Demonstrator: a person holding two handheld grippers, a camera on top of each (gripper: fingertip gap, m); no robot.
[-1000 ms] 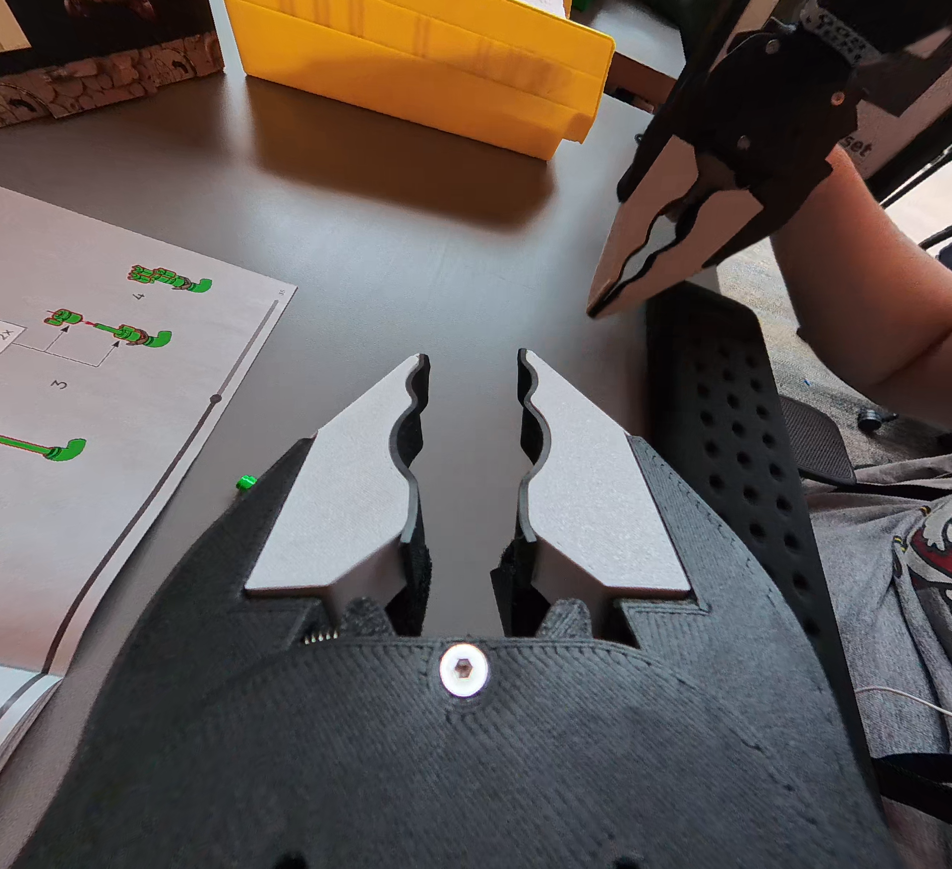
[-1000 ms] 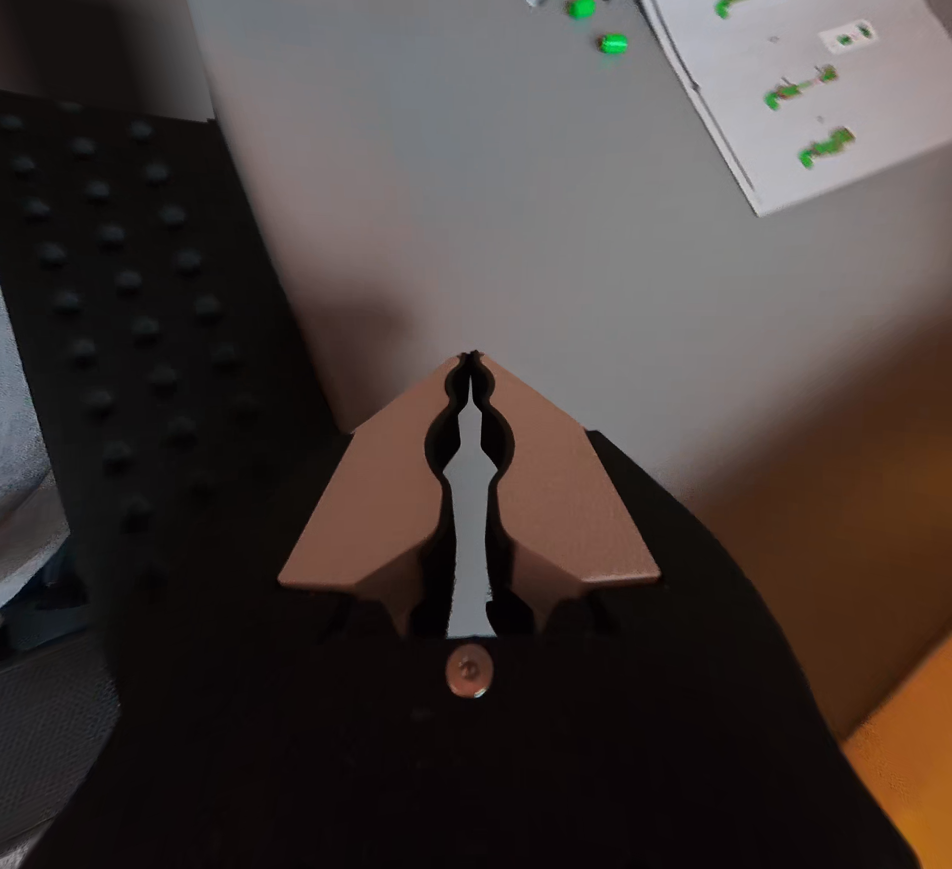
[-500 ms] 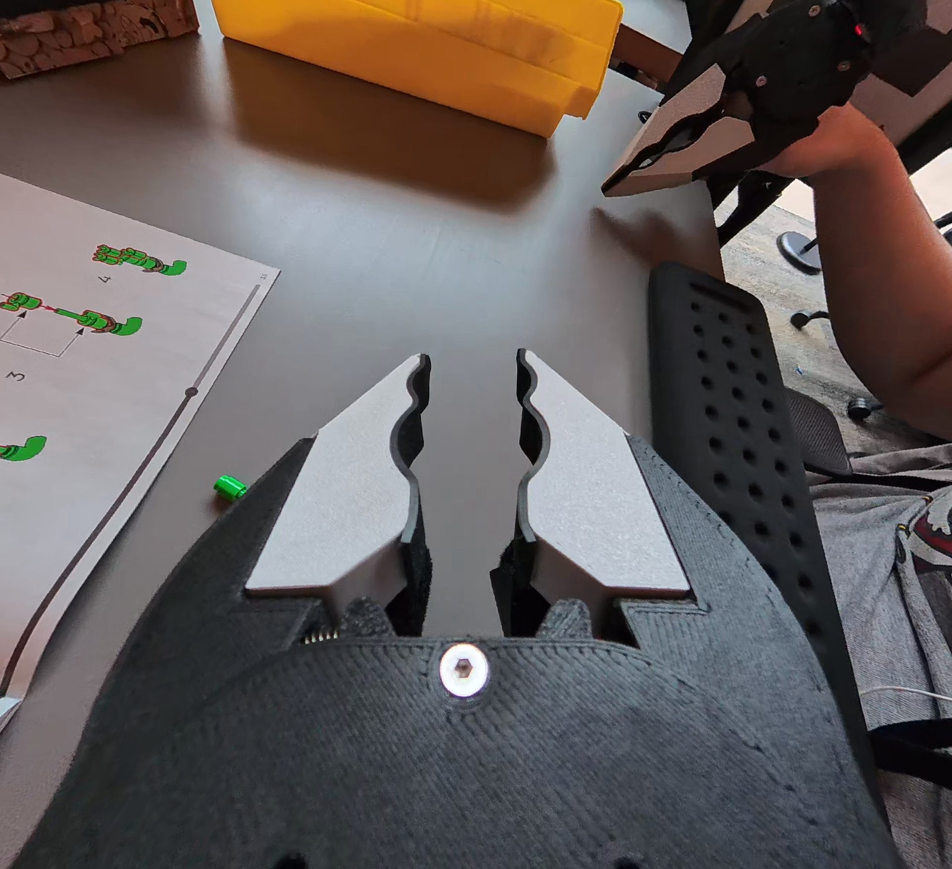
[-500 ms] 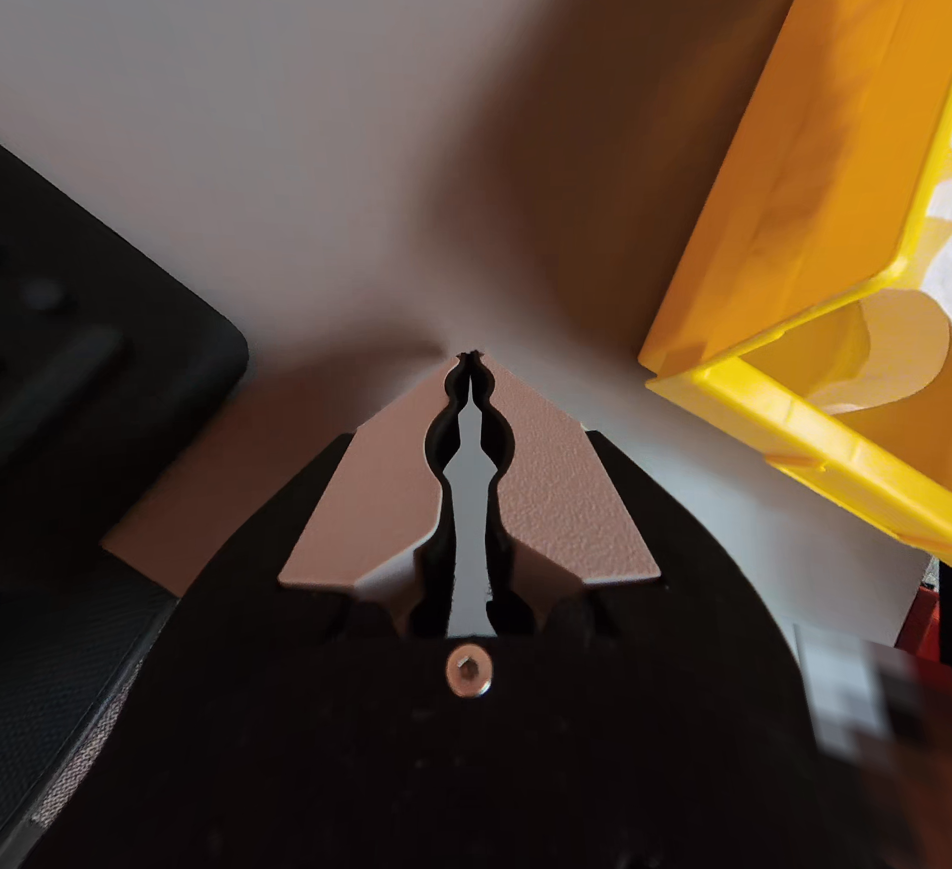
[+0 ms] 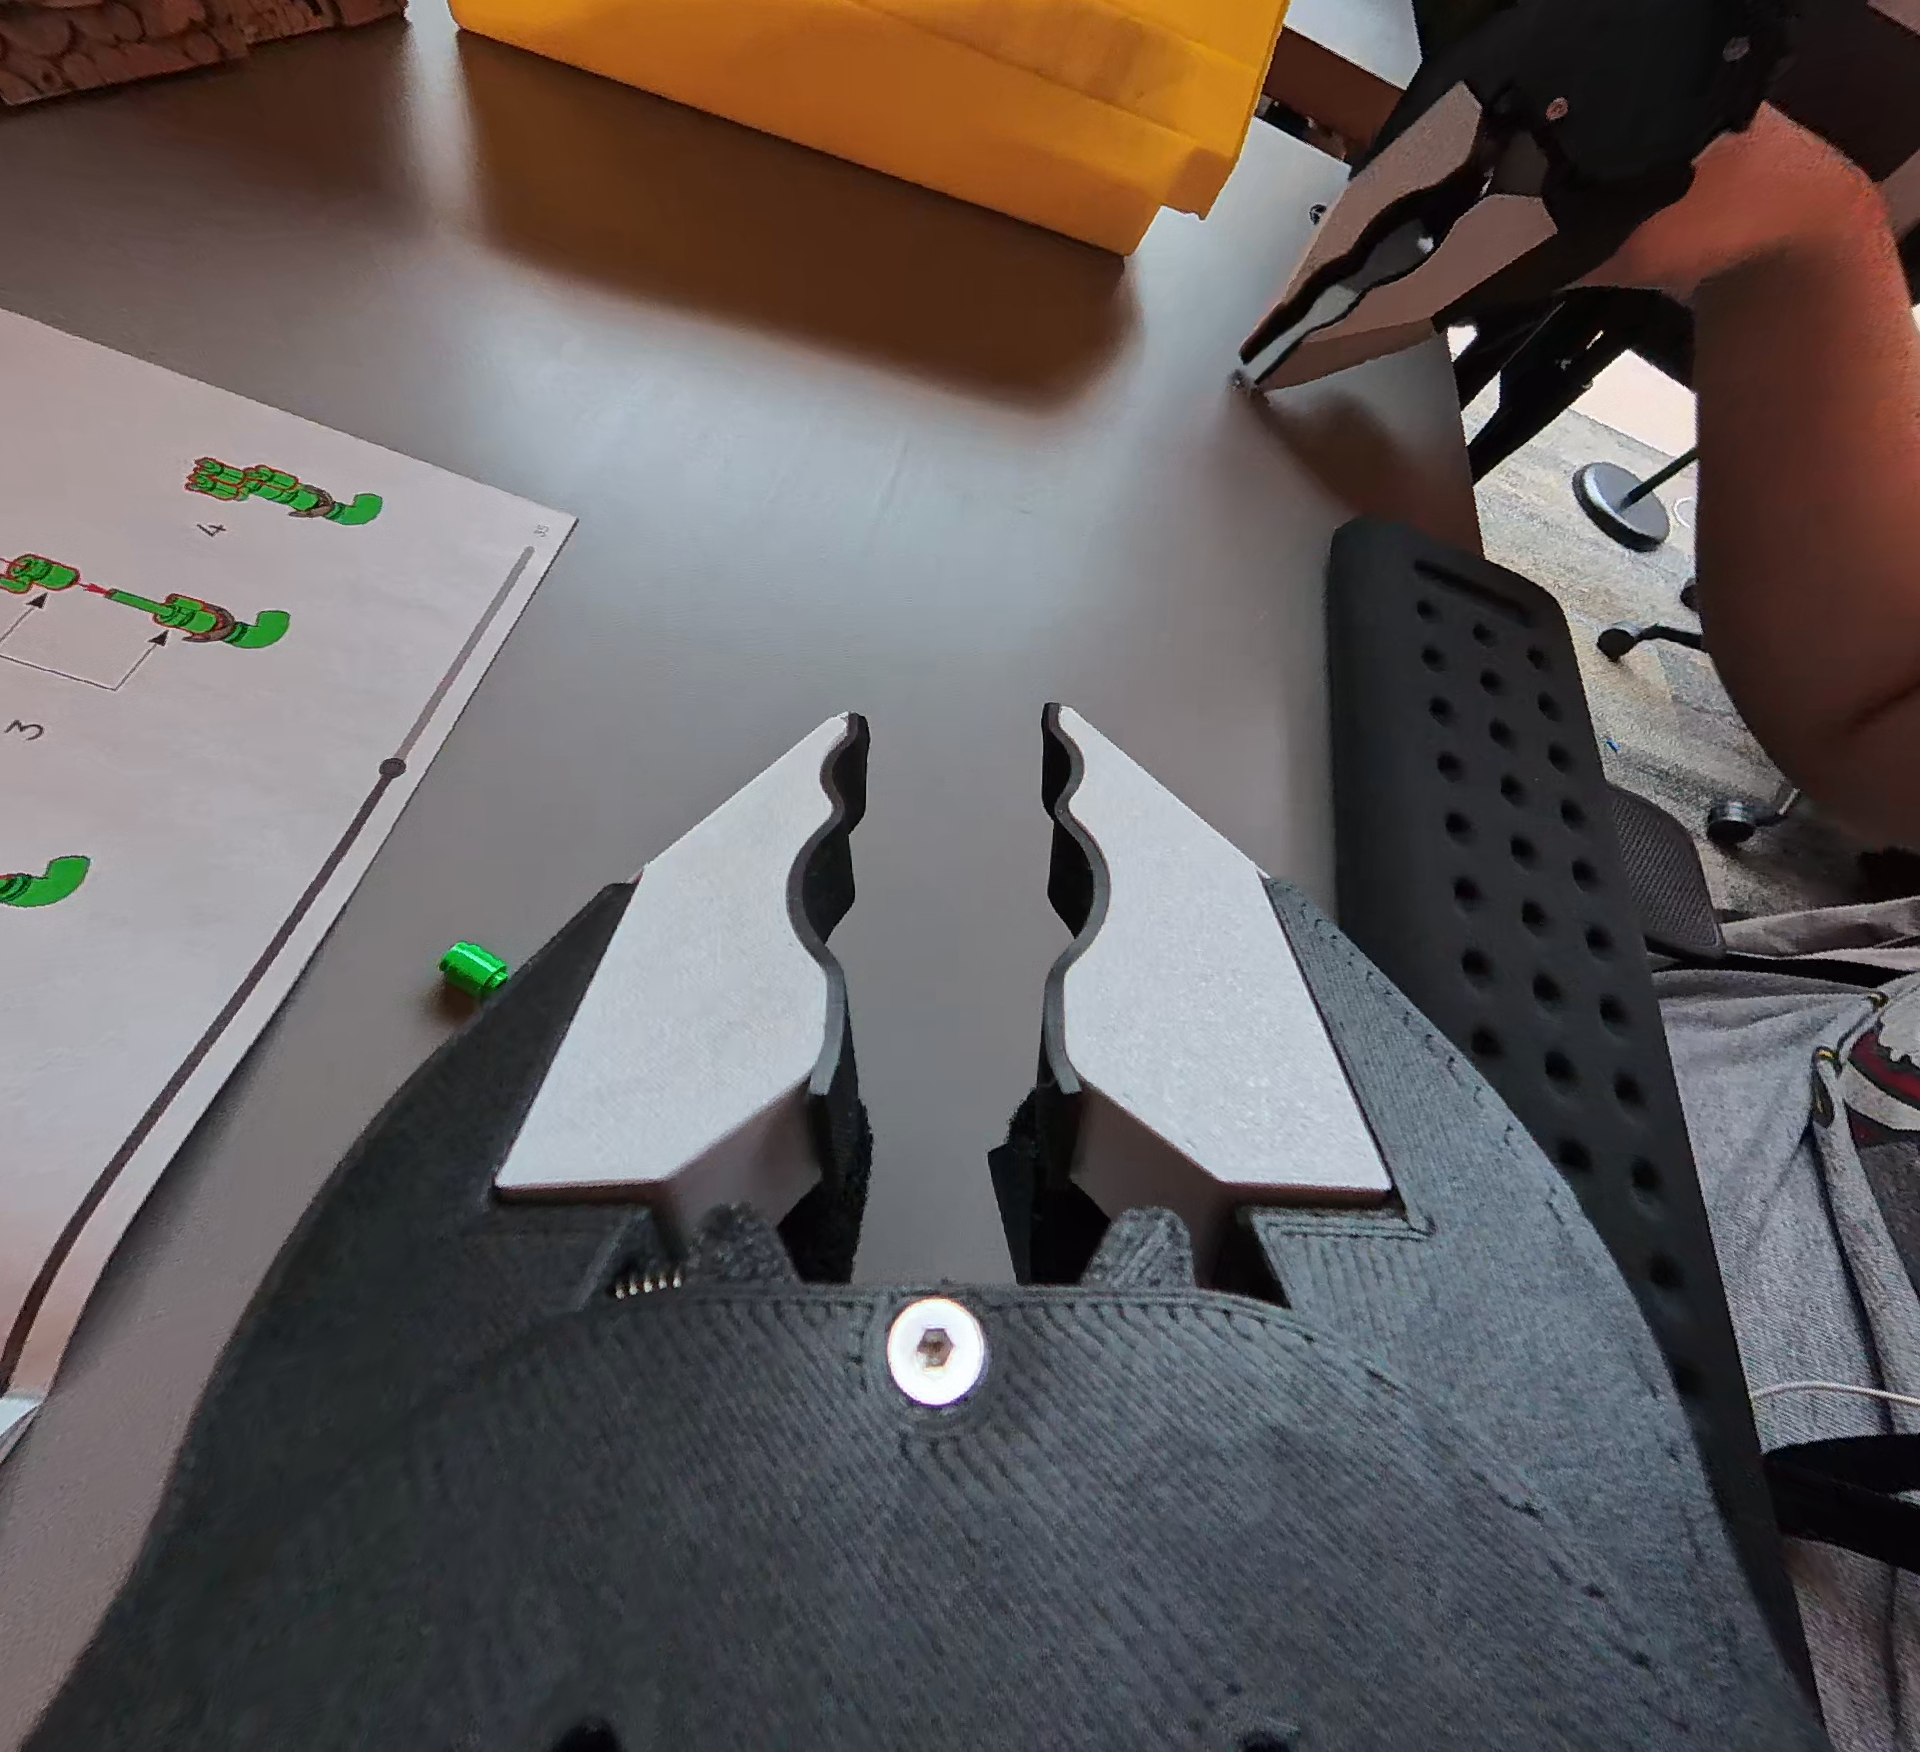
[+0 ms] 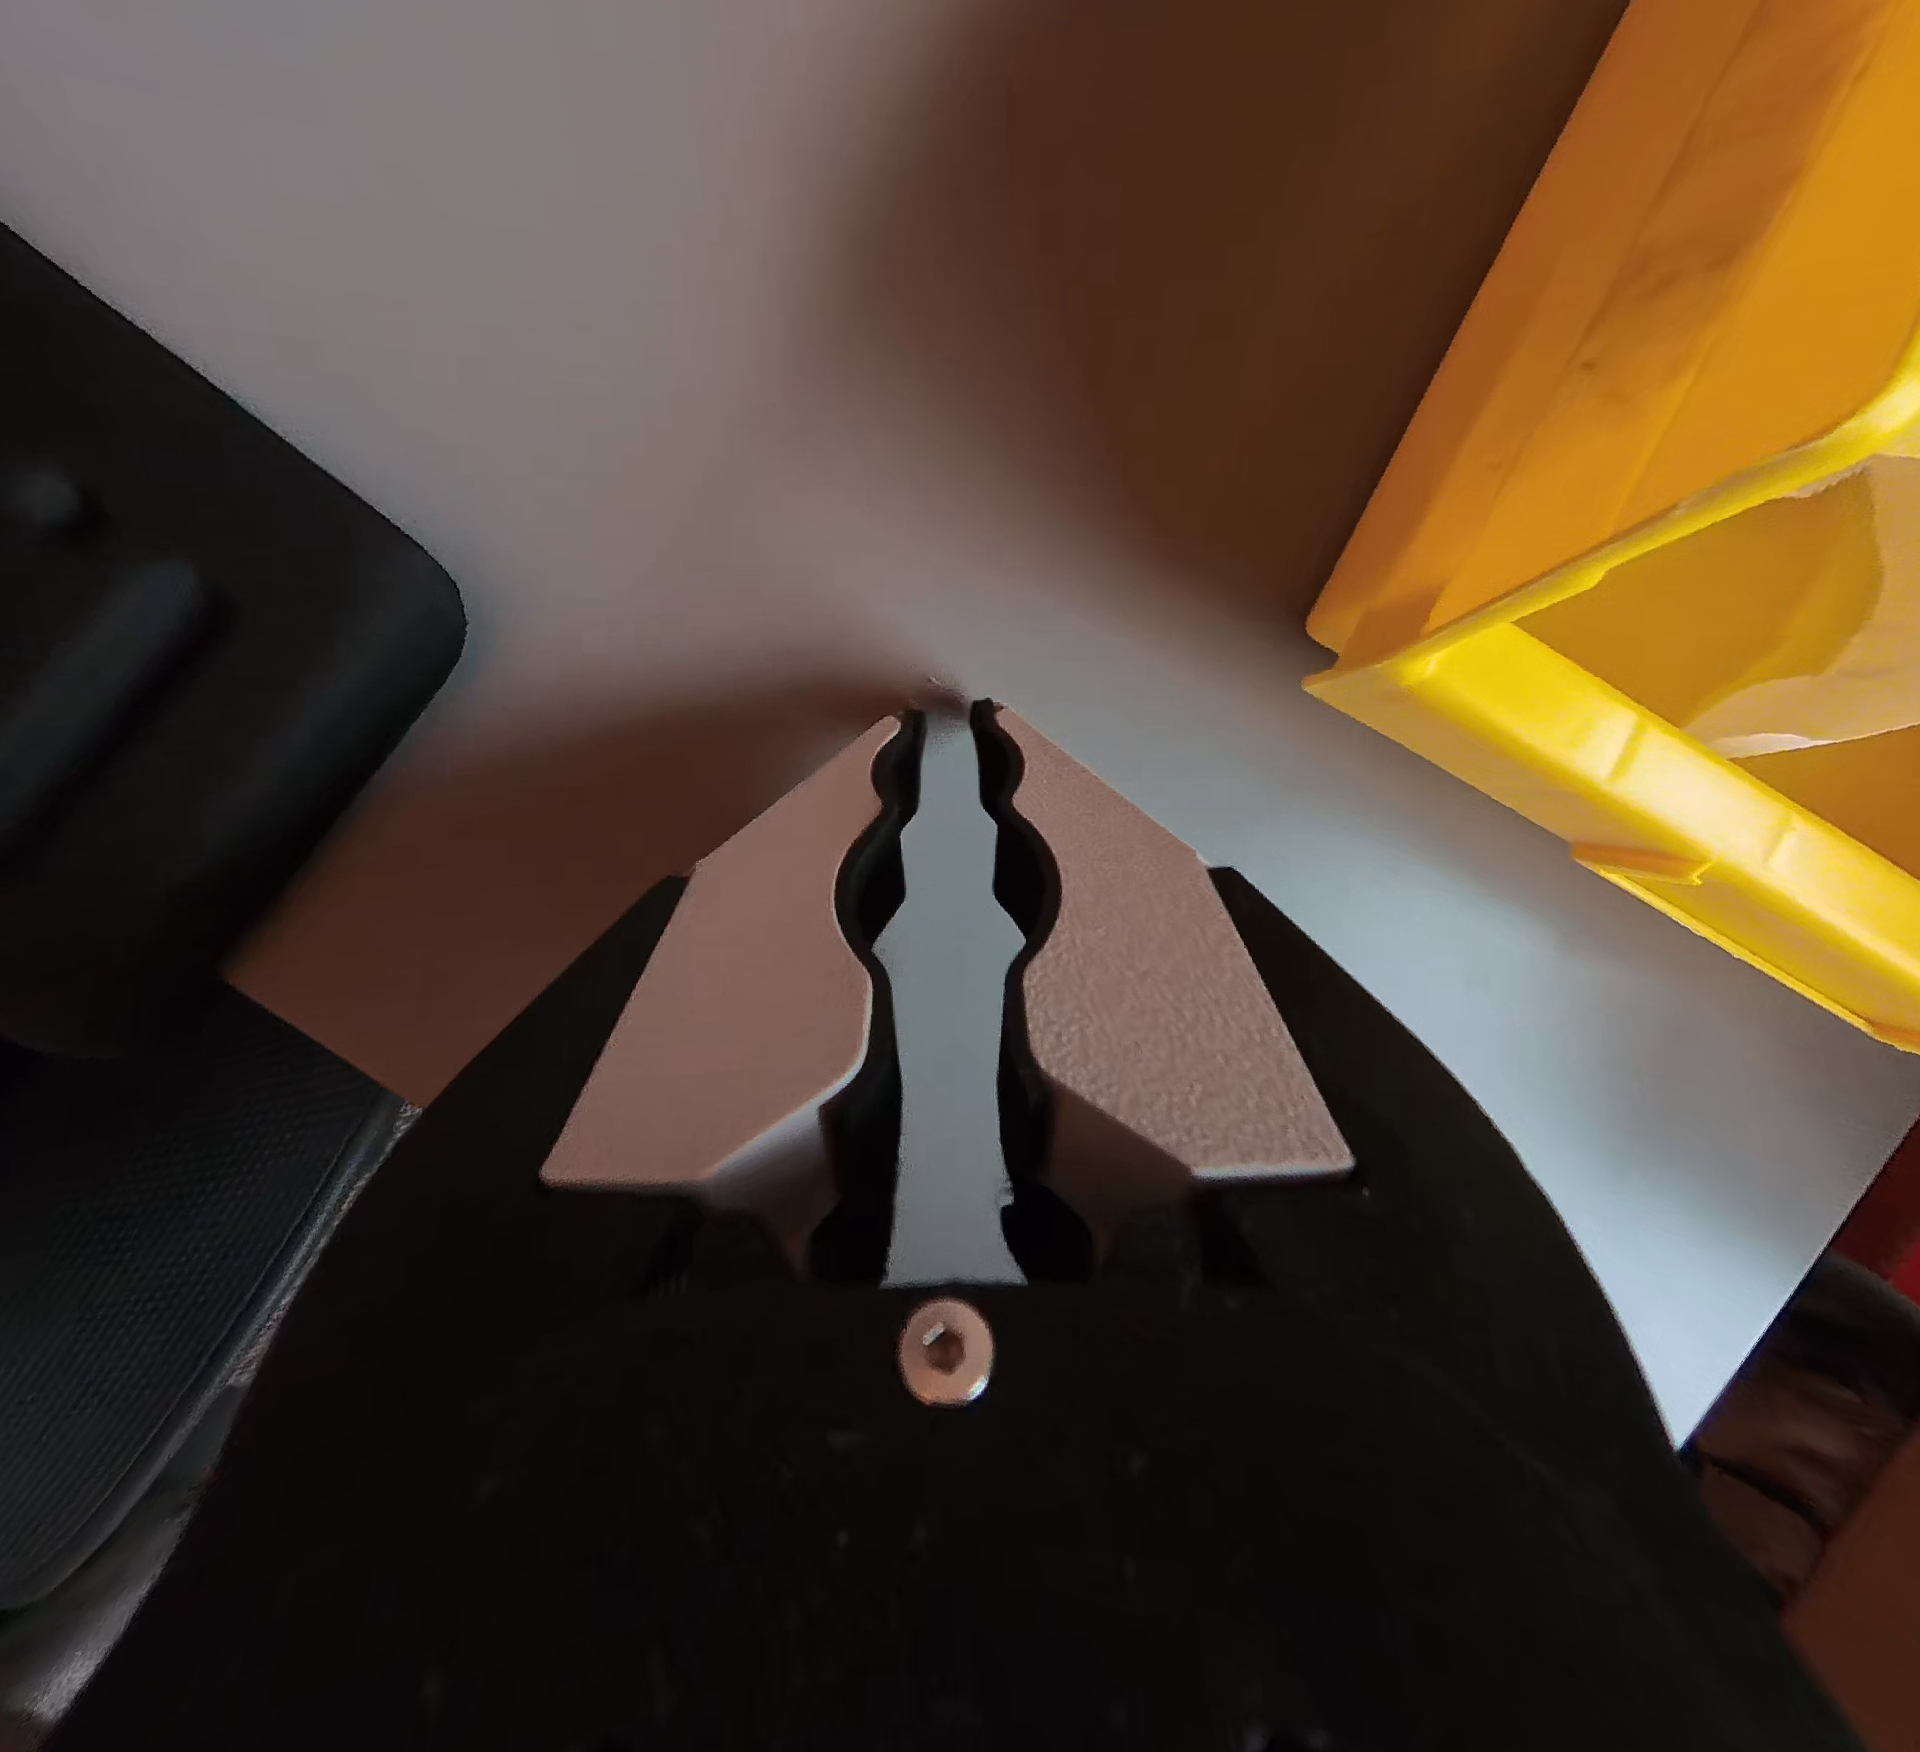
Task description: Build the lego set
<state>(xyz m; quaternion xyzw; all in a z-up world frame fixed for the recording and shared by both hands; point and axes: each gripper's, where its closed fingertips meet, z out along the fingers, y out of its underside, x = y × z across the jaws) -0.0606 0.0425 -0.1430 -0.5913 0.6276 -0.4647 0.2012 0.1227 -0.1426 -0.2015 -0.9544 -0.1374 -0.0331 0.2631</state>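
**Loose piece beside idle left gripper**

A small green lego piece (image 5: 473,967) is seen on the table (image 5: 790,455), just left of the left gripper (image 5: 954,734), whose jaws are spread and empty. The right gripper (image 6: 948,713) is parted narrowly, tips at the tabletop, nothing visibly held. Ahead to its right, the yellow bin (image 6: 1621,414) holds pale crumpled paper (image 6: 1808,663).

A small green lego piece (image 5: 473,971) lies on its side on the dark desk (image 5: 727,414), a stubby round cylinder with a ridged end (too small to make out more). It sits just beside the right edge of the open instruction booklet (image 5: 208,715), not touching the paper. The booklet lies flat, its page showing numbered build steps drawn with green curved and stacked round pieces.
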